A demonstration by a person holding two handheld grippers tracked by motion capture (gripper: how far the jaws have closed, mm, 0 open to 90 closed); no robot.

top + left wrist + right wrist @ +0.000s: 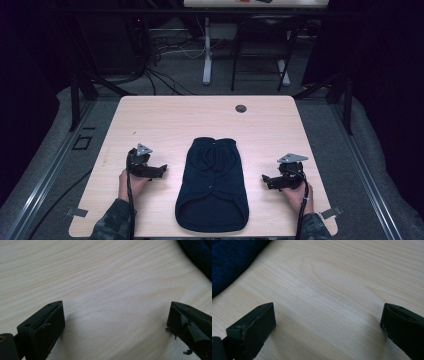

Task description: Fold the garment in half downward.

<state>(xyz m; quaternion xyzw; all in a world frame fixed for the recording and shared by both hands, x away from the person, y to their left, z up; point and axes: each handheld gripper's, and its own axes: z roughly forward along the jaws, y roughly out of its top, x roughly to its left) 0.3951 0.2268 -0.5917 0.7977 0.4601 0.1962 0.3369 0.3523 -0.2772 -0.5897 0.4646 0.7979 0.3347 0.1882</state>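
Observation:
A dark navy knitted garment (212,184) lies flat in the middle of the light wooden table (165,115), its wider end toward the front edge. My left gripper (162,170) rests on the table left of it, open, jaws pointing at the garment. My right gripper (266,180) rests to the right of it, open as well, jaws pointing left. In the left gripper view the jaws stand wide apart over bare wood (110,297), with the garment's edge (200,255) at top right. The right gripper view has the garment (232,260) at top left.
A round cable hole (241,108) sits near the table's far edge. Beyond the table stand another table's legs (207,55) and a dark chair frame (260,50), with cables on the floor. Dark frame posts flank both sides.

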